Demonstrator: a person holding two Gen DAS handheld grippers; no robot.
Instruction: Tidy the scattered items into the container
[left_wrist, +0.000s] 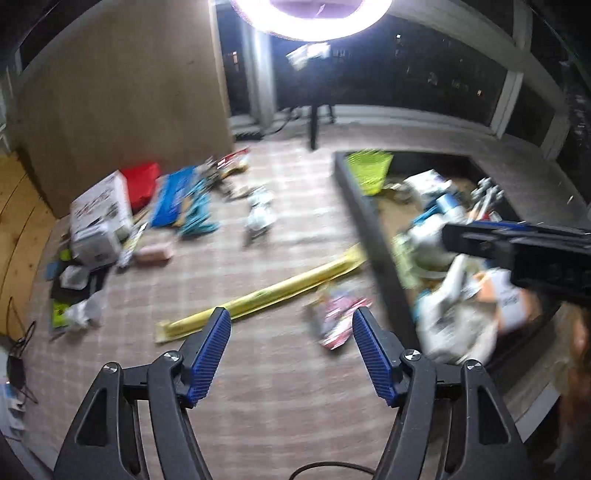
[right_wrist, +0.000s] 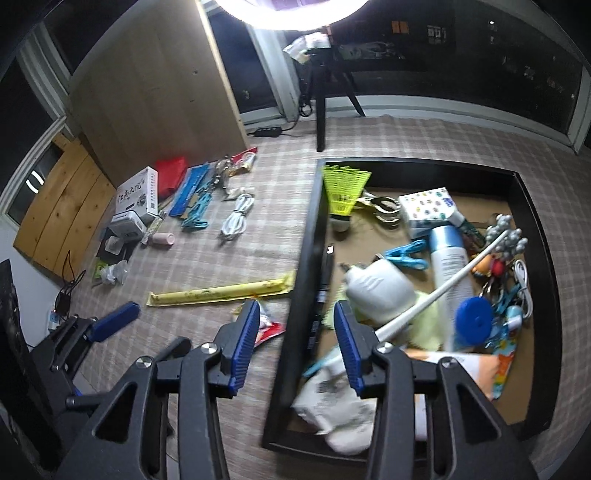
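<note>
Two grippers, both empty. Left gripper (left_wrist: 291, 319) spread wide above the checked cloth (left_wrist: 258, 387), nothing between its blue fingers (left_wrist: 212, 347). Right gripper (right_wrist: 295, 314) likewise released, straddling the near-left wall of the black container (right_wrist: 295, 295) — one finger over the cloth, the other over the contents.

Just ahead on the cloth, a red-and-white packet (right_wrist: 267, 326) beside the container wall, and touching it or nearly so, a long yellow wrapped stick (right_wrist: 221, 291) lying flat with its far end against the wall.

Inside the container: a white bottle (right_wrist: 380, 291) on its side, a white-handled massager (right_wrist: 443, 284) laid slantwise across a tall spray can (right_wrist: 448, 254), a blue round cap (right_wrist: 474, 319), a blue clothes peg (right_wrist: 406, 256), a patterned box (right_wrist: 428, 210), and in the far-left corner a yellow-green shuttlecock (right_wrist: 343, 188).

Farther out on the cloth, well apart from the container: a coiled white cable (right_wrist: 238, 216), turquoise pegs (right_wrist: 197, 212), a blue flat pack (right_wrist: 190, 188), a small pink roll (right_wrist: 164, 239), a white printed box (right_wrist: 138, 195), a red pouch (right_wrist: 171, 173) — all loosely clustered near the wooden board (right_wrist: 147, 92).

Beyond, a tripod leg (right_wrist: 320, 110) under a glaring ring light (right_wrist: 291, 14).
</note>
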